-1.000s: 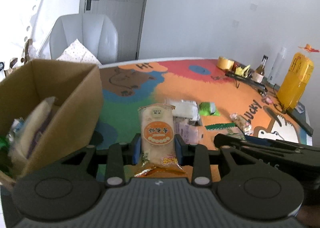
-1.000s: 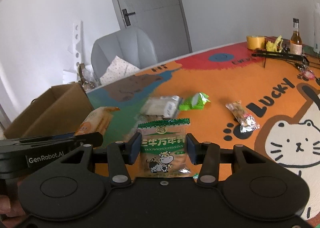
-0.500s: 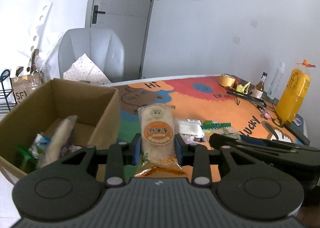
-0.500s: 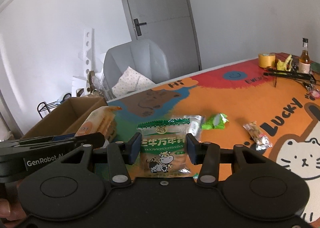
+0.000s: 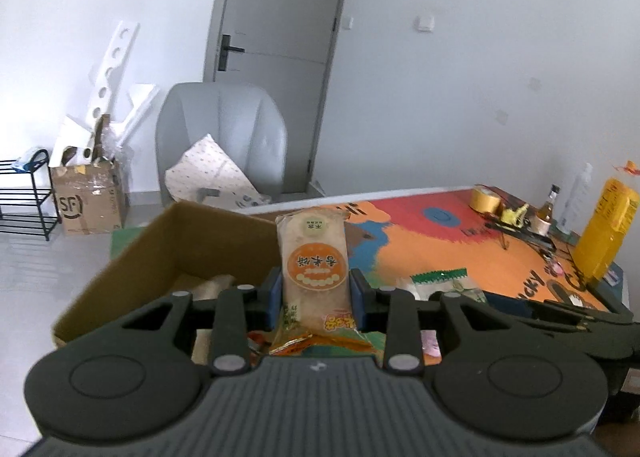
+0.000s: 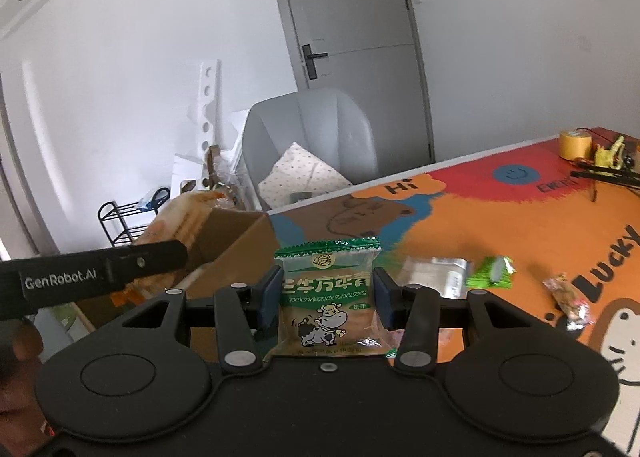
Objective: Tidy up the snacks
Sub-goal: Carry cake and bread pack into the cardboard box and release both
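Note:
My left gripper (image 5: pixel 316 293) is shut on an orange rice cracker packet (image 5: pixel 314 261), held upright above the near wall of the open cardboard box (image 5: pixel 160 253). My right gripper (image 6: pixel 326 293) is shut on a green cow-print snack packet (image 6: pixel 328 293), held above the table to the right of the box (image 6: pixel 236 241). In the right wrist view the left gripper (image 6: pixel 96 277) and its cracker packet (image 6: pixel 180 217) show at the left over the box. On the mat lie a clear packet (image 6: pixel 436 275), a green packet (image 6: pixel 492 271) and a nut packet (image 6: pixel 568 299).
The colourful table mat (image 6: pixel 520 225) covers the table. A tape roll (image 5: pixel 486 197), small bottles and a yellow bottle (image 5: pixel 602 233) stand at the far right. A grey chair (image 5: pixel 220 145) stands behind the box, and a floor box (image 5: pixel 88 201) and black rack (image 5: pixel 24 193) at the left.
Both grippers have risen and swung left toward the cardboard box, each keeping its packet. The left gripper now hangs over the box's near wall.

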Demonstrator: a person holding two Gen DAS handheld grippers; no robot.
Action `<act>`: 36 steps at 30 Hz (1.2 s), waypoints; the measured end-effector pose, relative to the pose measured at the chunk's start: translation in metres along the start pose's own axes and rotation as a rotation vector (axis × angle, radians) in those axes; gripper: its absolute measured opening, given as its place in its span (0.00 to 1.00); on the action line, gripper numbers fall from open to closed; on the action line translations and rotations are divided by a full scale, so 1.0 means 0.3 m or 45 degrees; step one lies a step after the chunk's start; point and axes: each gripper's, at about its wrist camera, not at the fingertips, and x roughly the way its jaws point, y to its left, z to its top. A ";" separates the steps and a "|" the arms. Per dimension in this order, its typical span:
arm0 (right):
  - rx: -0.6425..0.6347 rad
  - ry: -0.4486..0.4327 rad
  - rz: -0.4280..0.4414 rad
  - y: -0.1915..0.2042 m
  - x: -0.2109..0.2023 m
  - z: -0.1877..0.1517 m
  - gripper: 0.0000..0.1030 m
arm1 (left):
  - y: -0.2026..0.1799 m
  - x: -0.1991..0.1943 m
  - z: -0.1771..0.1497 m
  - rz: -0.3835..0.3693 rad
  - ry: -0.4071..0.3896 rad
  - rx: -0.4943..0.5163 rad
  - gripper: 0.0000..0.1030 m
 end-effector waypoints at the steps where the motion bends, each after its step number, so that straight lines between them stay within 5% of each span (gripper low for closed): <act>1: -0.004 -0.003 0.005 0.008 0.004 0.004 0.44 | 0.011 -0.004 0.005 0.007 -0.004 -0.003 0.32; 36: -0.153 0.023 0.103 0.253 0.164 0.069 0.44 | 0.340 0.024 0.004 0.158 0.029 -0.175 0.36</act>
